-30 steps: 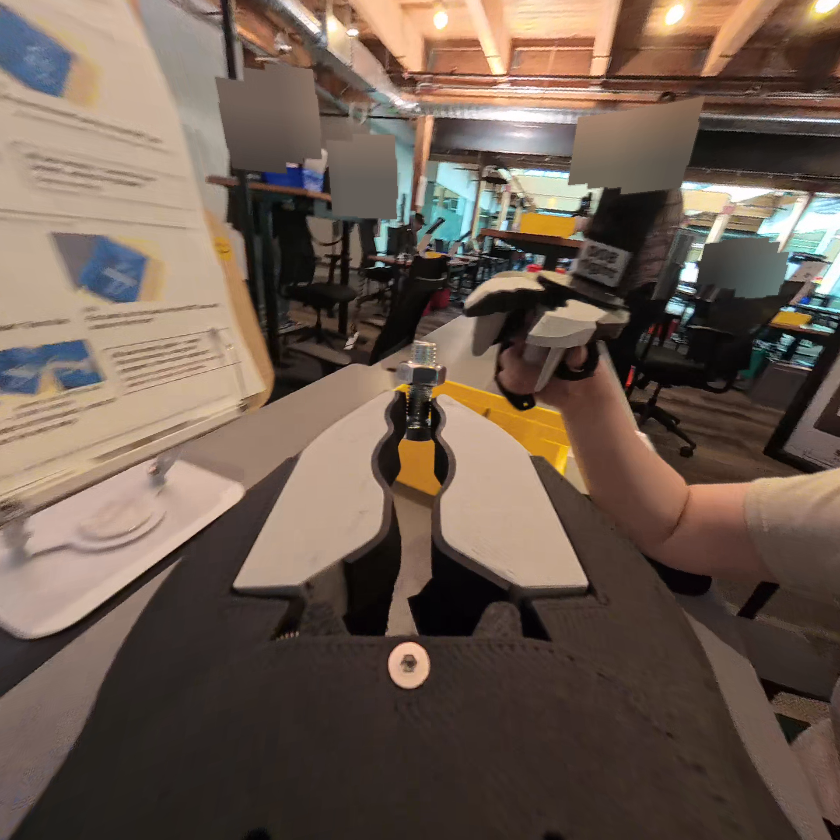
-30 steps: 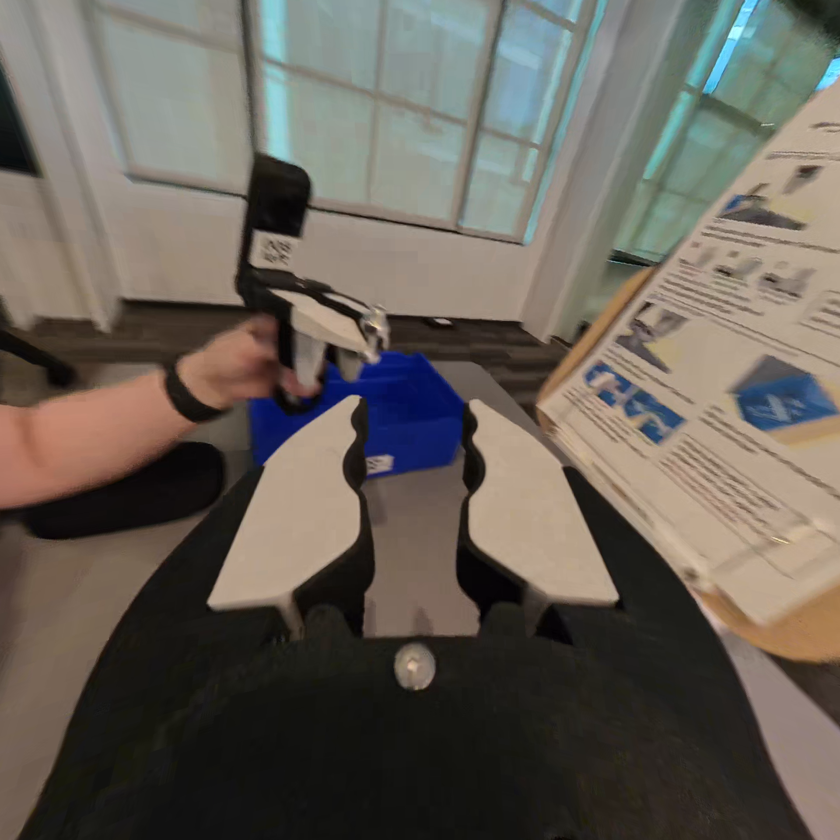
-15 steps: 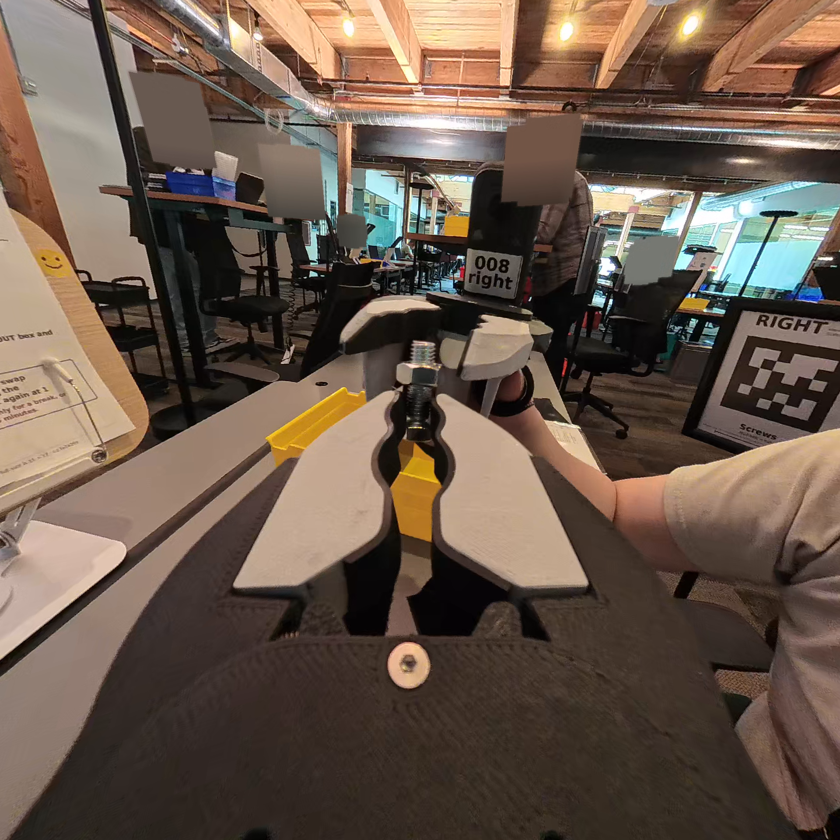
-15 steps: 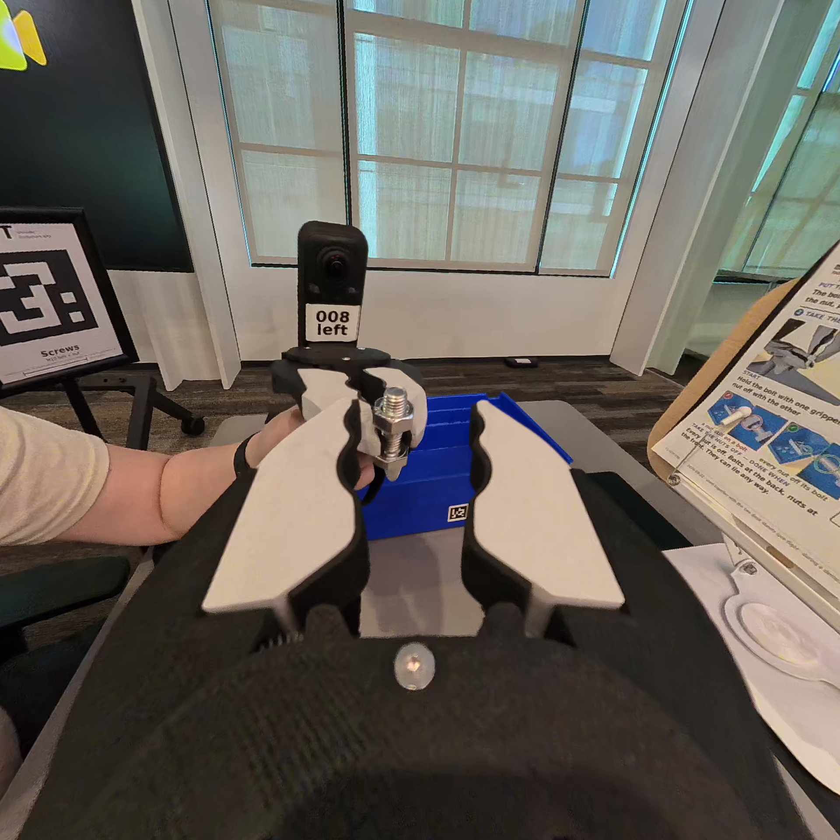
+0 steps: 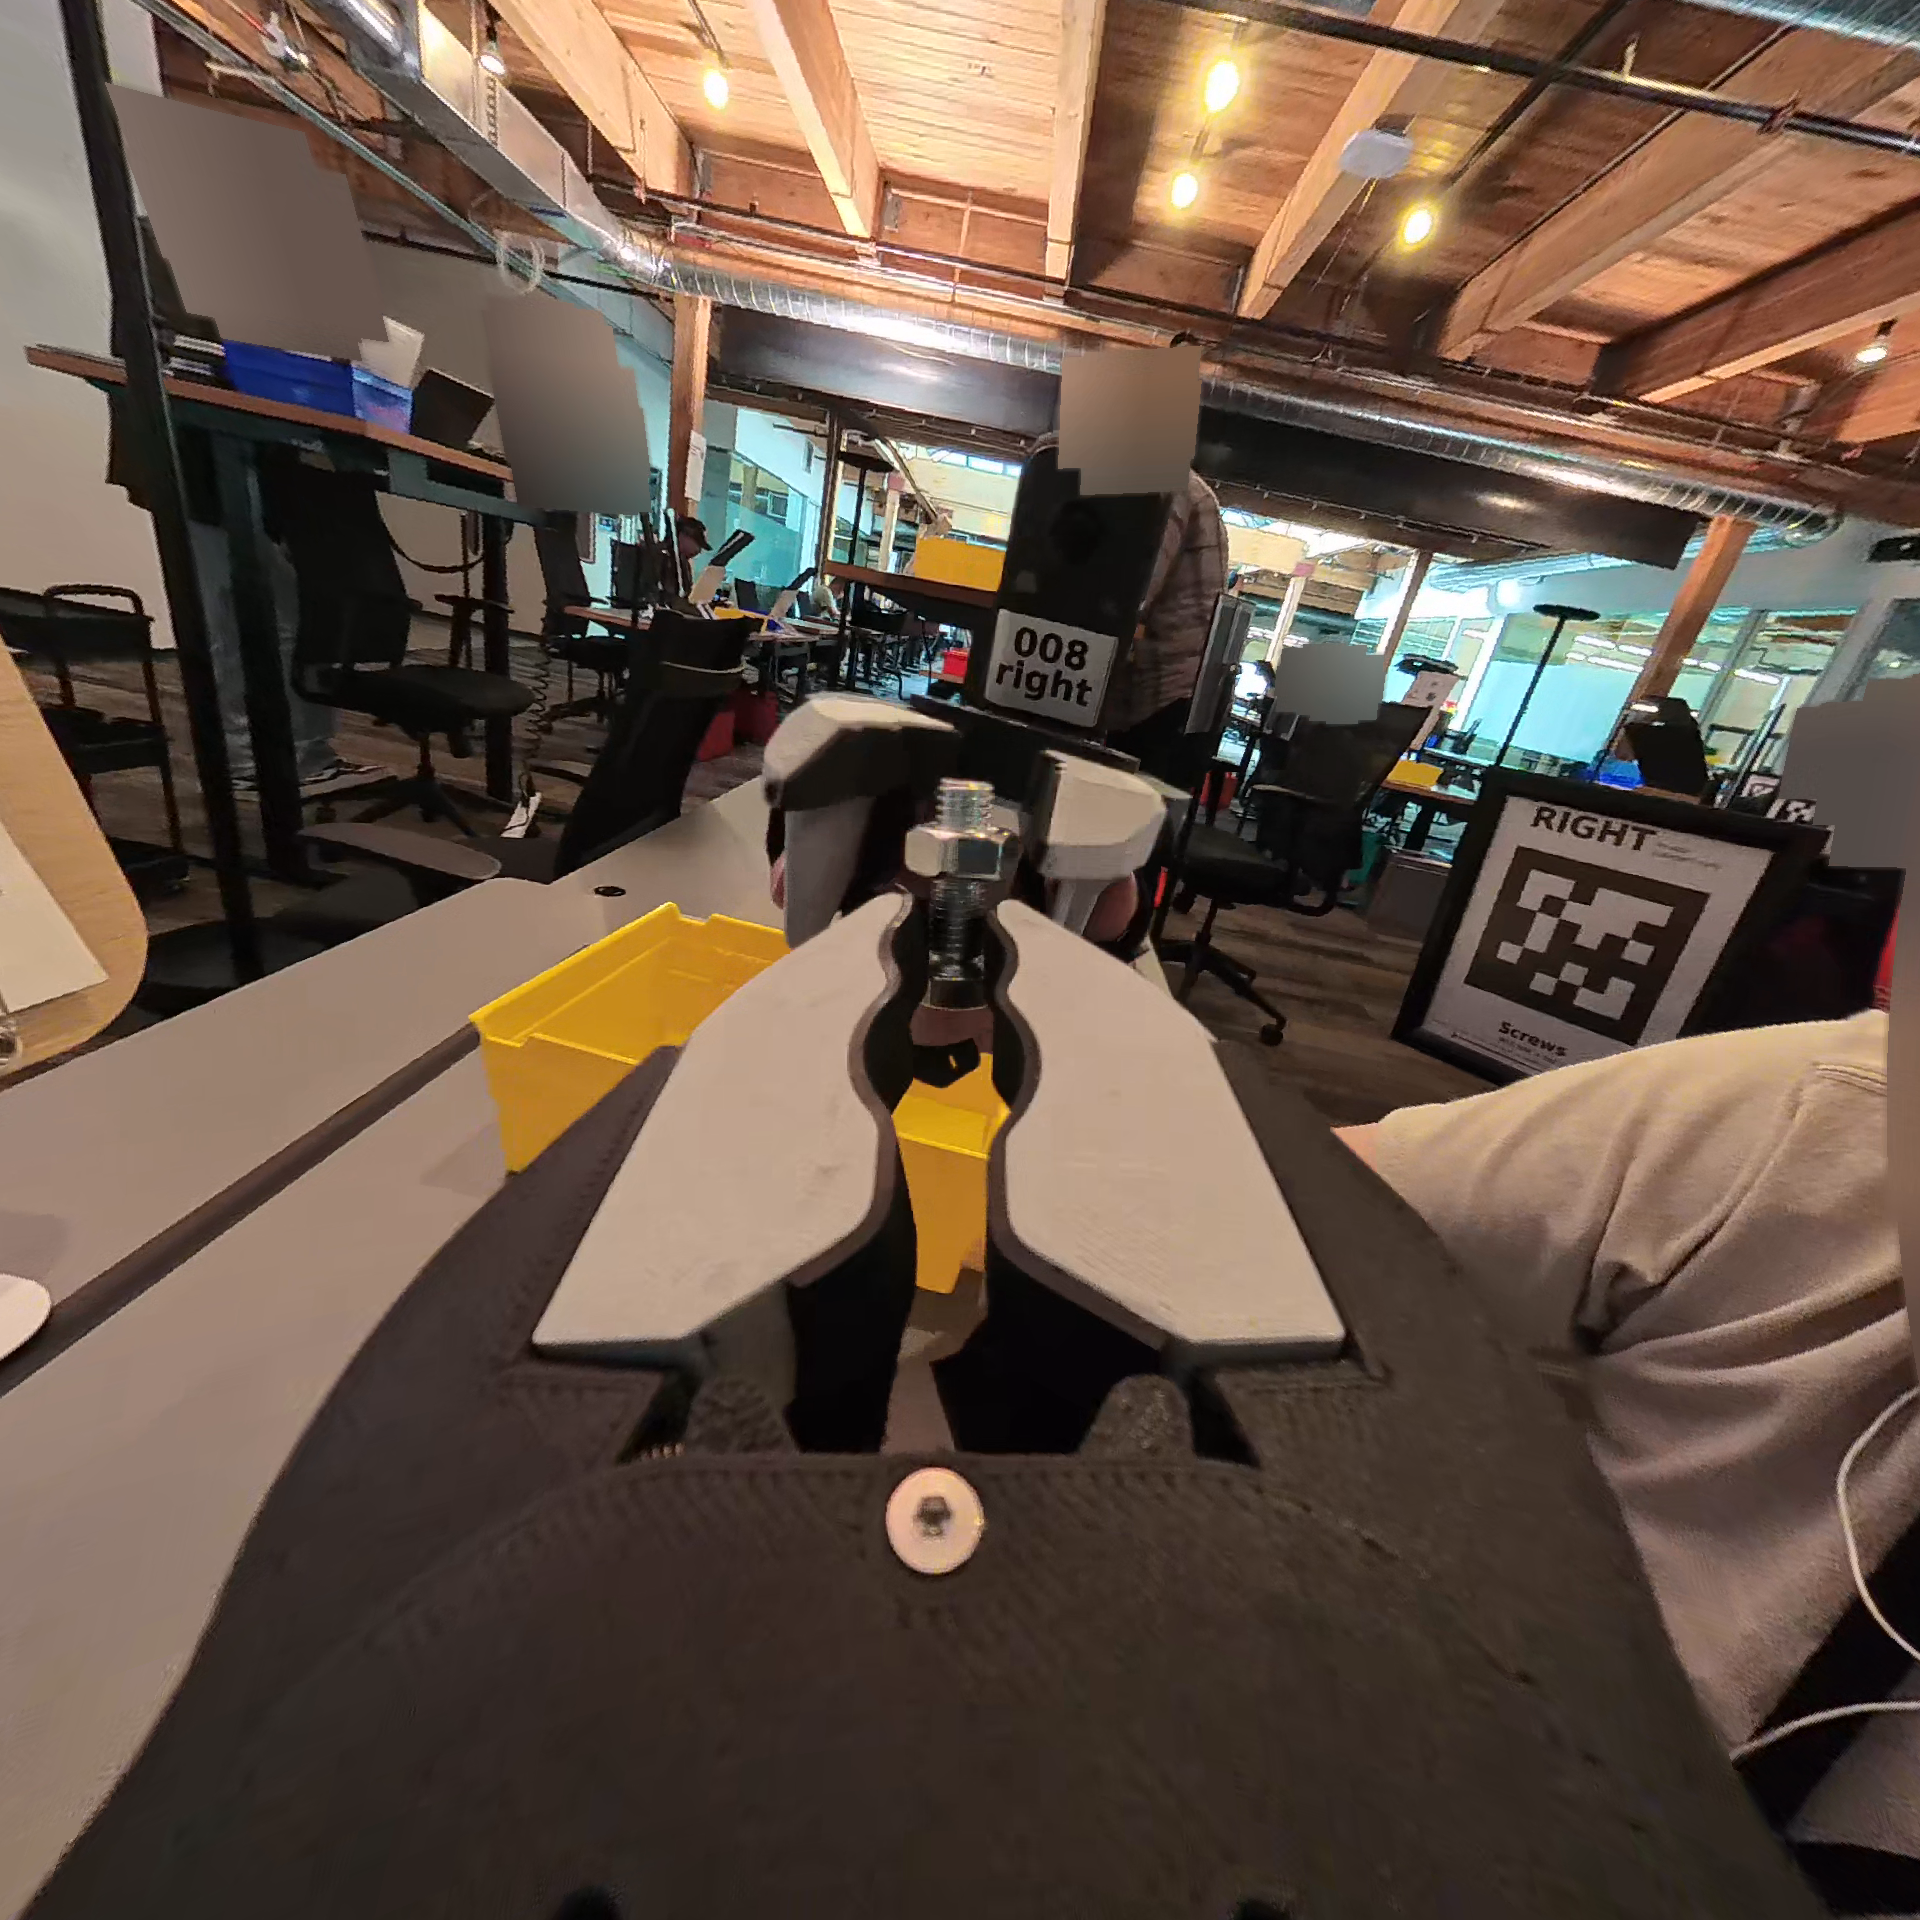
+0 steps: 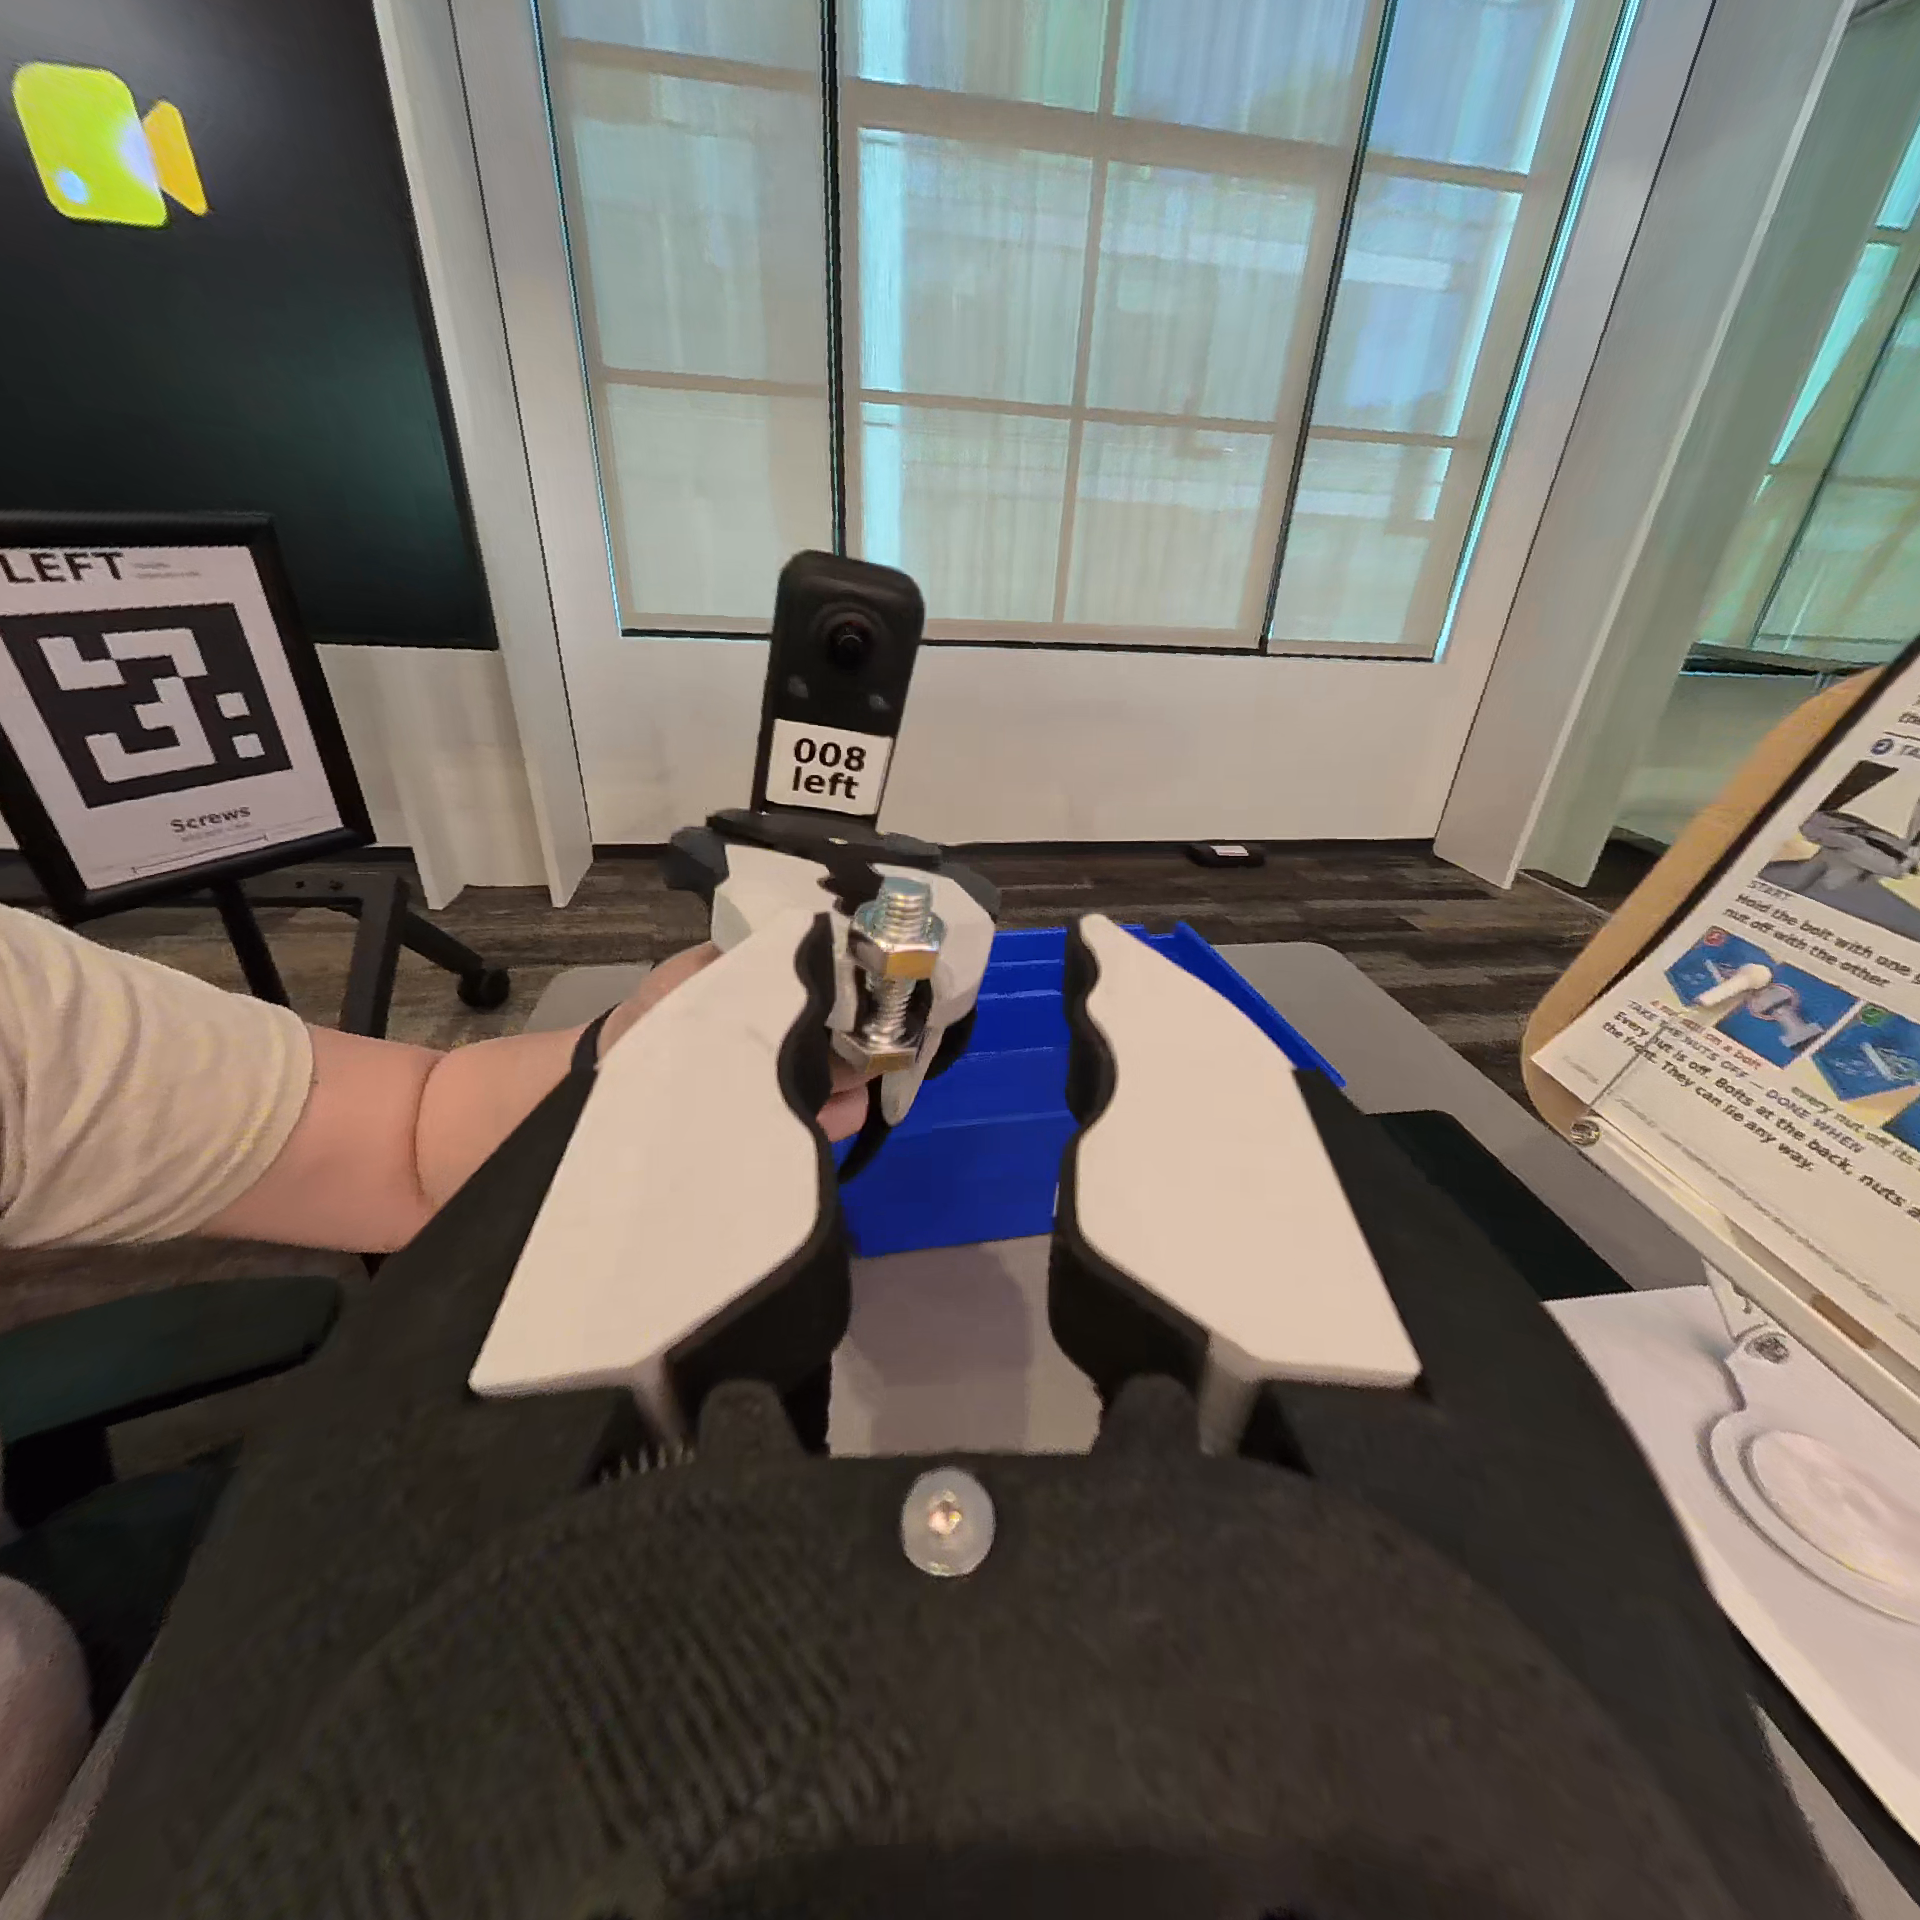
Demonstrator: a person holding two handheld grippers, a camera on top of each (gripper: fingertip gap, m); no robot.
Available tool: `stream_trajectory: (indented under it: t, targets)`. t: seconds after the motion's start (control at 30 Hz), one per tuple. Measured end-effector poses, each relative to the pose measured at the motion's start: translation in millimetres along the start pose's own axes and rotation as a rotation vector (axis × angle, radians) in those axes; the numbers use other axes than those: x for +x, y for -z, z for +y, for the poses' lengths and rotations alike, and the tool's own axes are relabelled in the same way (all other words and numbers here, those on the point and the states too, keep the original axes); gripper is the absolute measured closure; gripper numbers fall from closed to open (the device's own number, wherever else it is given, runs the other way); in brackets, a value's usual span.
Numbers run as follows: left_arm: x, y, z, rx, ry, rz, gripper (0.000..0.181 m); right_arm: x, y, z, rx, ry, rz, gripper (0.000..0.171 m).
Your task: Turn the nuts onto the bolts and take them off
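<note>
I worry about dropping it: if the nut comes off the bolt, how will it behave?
The nut looks like solid steel, so probably stiff and heavy for its size. Its smooth shiny faces may slip; its hex flats should limit rolling.

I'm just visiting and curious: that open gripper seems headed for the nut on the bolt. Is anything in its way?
Nothing visible is. The right gripper is open, and the nut sits on the bolt just ahead of its left finger. The left gripper grips the bolt lower down, below the nut. The blue bin lies behind and below.
</note>
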State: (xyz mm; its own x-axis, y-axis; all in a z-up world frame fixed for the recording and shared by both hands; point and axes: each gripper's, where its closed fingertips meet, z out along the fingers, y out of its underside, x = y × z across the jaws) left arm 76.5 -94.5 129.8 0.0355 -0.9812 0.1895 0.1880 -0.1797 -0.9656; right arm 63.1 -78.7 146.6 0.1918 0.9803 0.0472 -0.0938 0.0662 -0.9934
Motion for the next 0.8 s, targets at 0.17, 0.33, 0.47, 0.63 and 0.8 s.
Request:
stream_trajectory:
  t: [0.17,0.33,0.47,0.63,0.8]
  targets:
    - [3,0,-2,0.000,-0.005,0.005,0.172,3,3,1,0.007,-0.056,-0.052,0.127]
    - [5,1,-4,0.006,-0.002,0.019,0.172,5,7,-4,0.030,-0.081,-0.048,0.130]
    - [8,-4,2,-0.017,-0.006,0.029,0.172,-8,0,-5,0.027,-0.056,-0.066,0.130]
    - [8,-4,1,-0.014,-0.007,0.023,0.172,-3,4,-2,0.010,-0.063,-0.077,0.128]
    - [8,0,-3,0.004,0.011,0.039,0.172,5,12,-10,0.049,-0.086,-0.053,0.131]
